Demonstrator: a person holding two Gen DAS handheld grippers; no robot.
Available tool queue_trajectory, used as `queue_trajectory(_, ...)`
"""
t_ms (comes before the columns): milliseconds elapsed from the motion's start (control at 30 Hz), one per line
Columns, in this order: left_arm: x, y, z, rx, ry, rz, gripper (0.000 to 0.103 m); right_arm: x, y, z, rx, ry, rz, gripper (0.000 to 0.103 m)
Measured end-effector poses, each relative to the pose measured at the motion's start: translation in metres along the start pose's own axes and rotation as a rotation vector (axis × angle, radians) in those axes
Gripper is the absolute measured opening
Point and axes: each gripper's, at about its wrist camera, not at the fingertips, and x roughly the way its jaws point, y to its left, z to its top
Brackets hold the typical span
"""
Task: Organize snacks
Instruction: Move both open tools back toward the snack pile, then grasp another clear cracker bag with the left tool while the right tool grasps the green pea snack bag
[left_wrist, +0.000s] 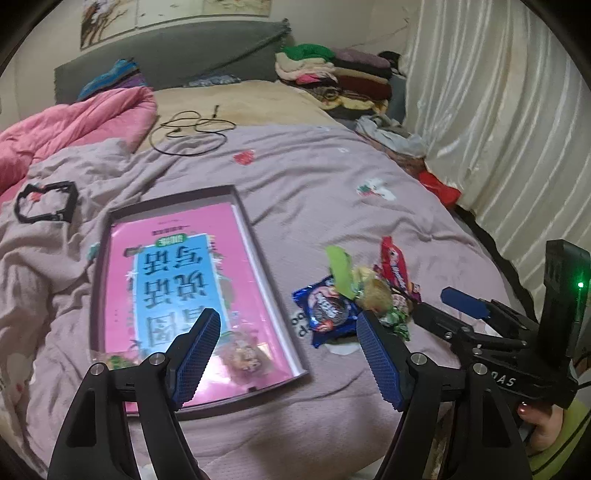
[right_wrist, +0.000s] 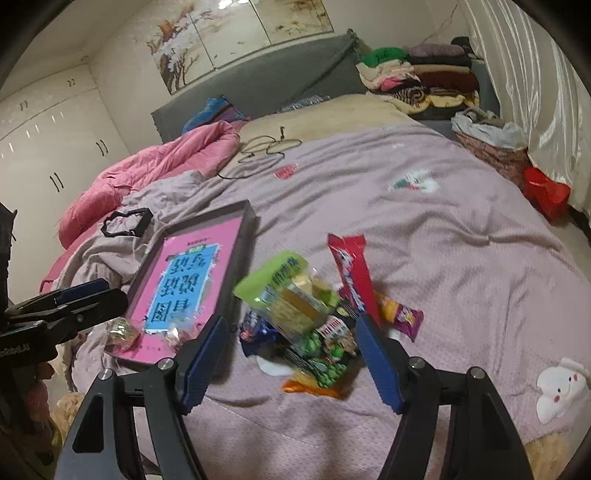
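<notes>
Plainly, both jaws are held apart and empty: the left gripper (left_wrist: 288, 350) is poised over the near right edge of the shallow grey cardboard tray (left_wrist: 275, 295), the right gripper (right_wrist: 291, 354) over the heap of mixed snack packets (right_wrist: 306, 314). Bare mauve bedspread (right_wrist: 443, 240) is left open beyond and right of the heap. Two clear-wrapped snacks (left_wrist: 242, 354) lie on the pink book (left_wrist: 177, 266) lining the tray.
</notes>
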Motion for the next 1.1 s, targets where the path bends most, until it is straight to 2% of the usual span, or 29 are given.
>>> queue_trajectory(233,0.020,-0.020,0.001,0.034,0.044,-0.027,0.077,0.011,-0.019,-0.010,0.064,0.054,-0.012,0.072)
queue_trajectory(700,0.052,-0.048,0.002,0.092,0.111,-0.047,0.077,0.030,-0.029,-0.024,0.104,0.112,0.005,0.072)
queue_trajectory(967,0.067,-0.063,0.009,0.133,0.136,-0.113,0.077,0.043,-0.037,-0.027,0.150,0.133,0.030,0.072)
queue_trajectory(1033,0.072,-0.067,0.012,0.139,0.146,-0.127,0.073,0.046,-0.038,-0.027,0.163,0.138,0.040,0.072)
queue_trajectory(1100,0.080,-0.070,0.014,0.133,0.171,-0.152,0.061,0.048,-0.040,-0.027,0.180,0.139,0.054,0.072)
